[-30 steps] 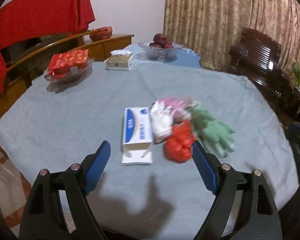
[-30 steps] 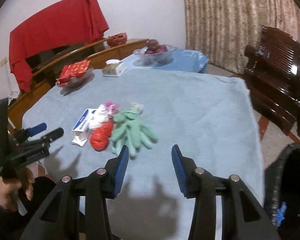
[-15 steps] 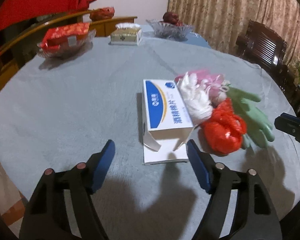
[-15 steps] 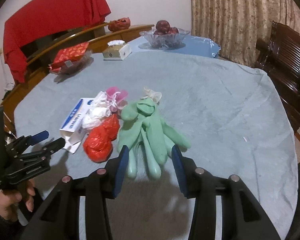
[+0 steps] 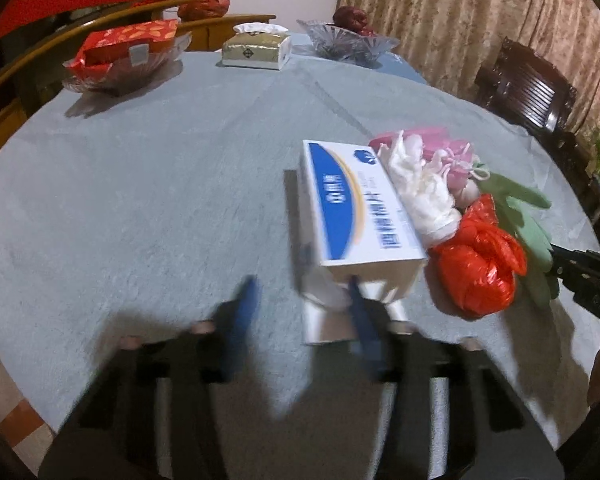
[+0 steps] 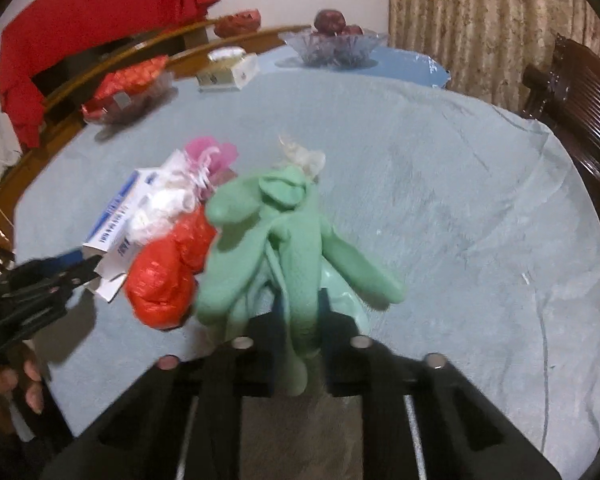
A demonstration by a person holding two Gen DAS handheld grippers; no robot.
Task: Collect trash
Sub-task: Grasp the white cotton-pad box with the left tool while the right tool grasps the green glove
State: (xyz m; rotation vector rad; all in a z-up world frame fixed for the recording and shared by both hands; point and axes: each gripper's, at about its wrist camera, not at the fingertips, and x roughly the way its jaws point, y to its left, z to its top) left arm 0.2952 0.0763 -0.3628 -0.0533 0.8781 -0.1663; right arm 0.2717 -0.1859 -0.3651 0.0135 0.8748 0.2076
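A pile of trash lies on the grey-blue tablecloth (image 5: 140, 200): a blue-and-white carton (image 5: 352, 204), a white crumpled bag (image 5: 424, 196), a pink bag (image 5: 448, 152), a red plastic bag (image 5: 476, 268) and green rubber gloves (image 6: 292, 236). My left gripper (image 5: 304, 312) is blurred, its jaws still apart; the right finger touches the carton's open front flap. My right gripper (image 6: 300, 312) has closed on the fingers of the green gloves. The left gripper also shows in the right wrist view (image 6: 60, 272), at the carton's end.
At the far edge stand a glass dish with a red packet (image 5: 124, 52), a tissue box (image 5: 256, 46) and a glass fruit bowl (image 5: 348, 36). Dark wooden chairs (image 5: 532, 92) stand to the right, a curtain behind.
Both grippers moved forward to the pile. The left jaws have narrowed and reached the carton's flap. The right jaws have closed on the green gloves.
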